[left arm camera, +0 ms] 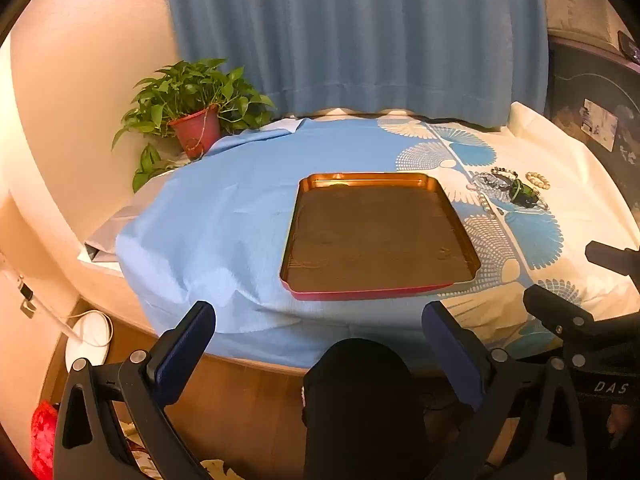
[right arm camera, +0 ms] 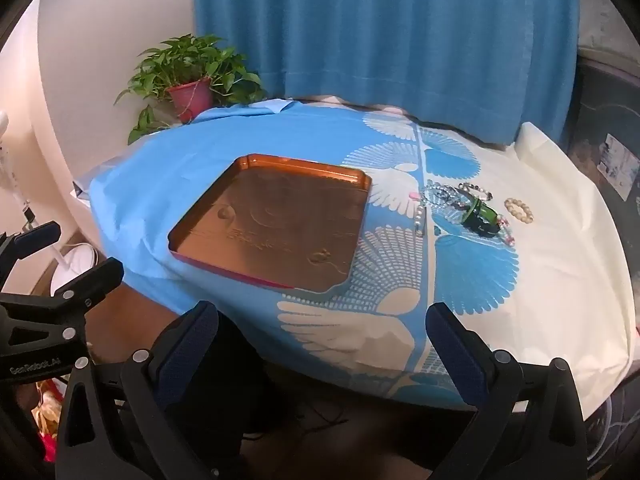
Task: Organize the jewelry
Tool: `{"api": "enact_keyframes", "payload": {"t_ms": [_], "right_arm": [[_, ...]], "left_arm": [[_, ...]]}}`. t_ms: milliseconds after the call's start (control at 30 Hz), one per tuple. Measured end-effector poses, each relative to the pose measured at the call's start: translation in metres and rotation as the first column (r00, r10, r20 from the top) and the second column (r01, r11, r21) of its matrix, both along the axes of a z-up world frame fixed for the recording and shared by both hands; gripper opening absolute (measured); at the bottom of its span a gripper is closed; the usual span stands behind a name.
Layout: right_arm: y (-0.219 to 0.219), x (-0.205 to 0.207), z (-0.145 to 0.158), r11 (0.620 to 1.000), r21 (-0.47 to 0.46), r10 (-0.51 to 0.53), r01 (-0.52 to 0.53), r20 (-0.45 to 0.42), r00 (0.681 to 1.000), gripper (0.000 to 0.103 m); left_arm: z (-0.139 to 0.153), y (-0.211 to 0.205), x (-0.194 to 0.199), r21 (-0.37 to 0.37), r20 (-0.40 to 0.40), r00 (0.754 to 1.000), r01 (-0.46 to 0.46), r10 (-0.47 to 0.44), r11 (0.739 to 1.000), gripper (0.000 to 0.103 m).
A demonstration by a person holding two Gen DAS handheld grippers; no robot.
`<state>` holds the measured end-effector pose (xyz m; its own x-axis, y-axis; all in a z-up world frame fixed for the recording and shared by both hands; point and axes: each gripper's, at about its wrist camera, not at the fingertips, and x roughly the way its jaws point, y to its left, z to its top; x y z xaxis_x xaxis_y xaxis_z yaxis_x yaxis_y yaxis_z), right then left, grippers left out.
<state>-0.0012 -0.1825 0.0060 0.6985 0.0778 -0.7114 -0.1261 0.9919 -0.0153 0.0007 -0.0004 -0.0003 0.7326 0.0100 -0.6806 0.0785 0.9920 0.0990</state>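
- Left gripper (left arm camera: 318, 320): jaws spread wide, nothing between the pads; held short of the table's near edge, angled down toward the tray.
- Right gripper (right arm camera: 322, 322): jaws equally wide, holding nothing; also short of the near edge.
- Tray (right arm camera: 240, 276): copper-coloured, rectangular, flat on the blue tablecloth (left arm camera: 208, 216); no jewelry in it. Long axis runs from near edge to far edge of the table.
- Jewelry pile (right arm camera: 464, 206): on the cloth's patterned part, right of the tray and apart from it; beaded strands tangled around a green-and-black piece. Pile stretches roughly left to right.
- Cream bead bracelet (right arm camera: 519, 209): separate loop, just right of the pile.
- Potted plant (right arm camera: 188, 80): far left corner.
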Motion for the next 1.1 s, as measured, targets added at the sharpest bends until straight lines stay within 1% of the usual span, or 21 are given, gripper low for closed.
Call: {"api": "enact_keyframes", "payload": {"t_ms": [33, 167, 200, 333, 433, 733, 1100], "right_arm": [[0.0, 0.0, 0.0, 1.0, -0.001, -0.002, 0.002, -0.016, 1.0, 0.103], [-0.002, -0.001, 0.002, 1.0, 0.006, -0.007, 0.007, -0.011, 1.0, 0.103], [-0.003, -0.001, 0.002, 1.0, 0.007, -0.009, 0.009, -0.011, 1.0, 0.103], [-0.005, -0.008, 0.004, 1.0, 0.003, -0.016, 0.016, 0.009, 1.0, 0.103], [-0.01, -0.012, 0.006, 1.0, 0.008, -0.014, 0.014, 0.009, 1.0, 0.103], [-0.005, -0.01, 0.004, 1.0, 0.006, -0.019, 0.019, 0.002, 1.0, 0.103], [-0.004, -0.011, 0.005, 1.0, 0.009, -0.019, 0.019, 0.001, 1.0, 0.103]], "left_arm": [[0.0, 0.0, 0.001, 0.005, -0.001, 1.0, 0.0, 0.0, 1.0, 0.102], [0.0, -0.001, 0.005, 0.023, -0.004, 1.0, -0.006, 0.007, 1.0, 0.102], [0.001, -0.001, -0.002, 0.008, 0.012, 1.0, 0.007, -0.007, 1.0, 0.102], [0.001, 0.0, -0.003, 0.002, 0.013, 1.0, 0.008, -0.008, 1.0, 0.102], [0.002, 0.001, -0.003, 0.004, 0.011, 1.0, 0.01, -0.011, 1.0, 0.102], [0.008, -0.003, -0.007, 0.013, 0.015, 1.0, 0.012, -0.012, 1.0, 0.102], [0.007, -0.003, -0.006, 0.013, 0.013, 1.0, 0.012, -0.012, 1.0, 0.102]]}}
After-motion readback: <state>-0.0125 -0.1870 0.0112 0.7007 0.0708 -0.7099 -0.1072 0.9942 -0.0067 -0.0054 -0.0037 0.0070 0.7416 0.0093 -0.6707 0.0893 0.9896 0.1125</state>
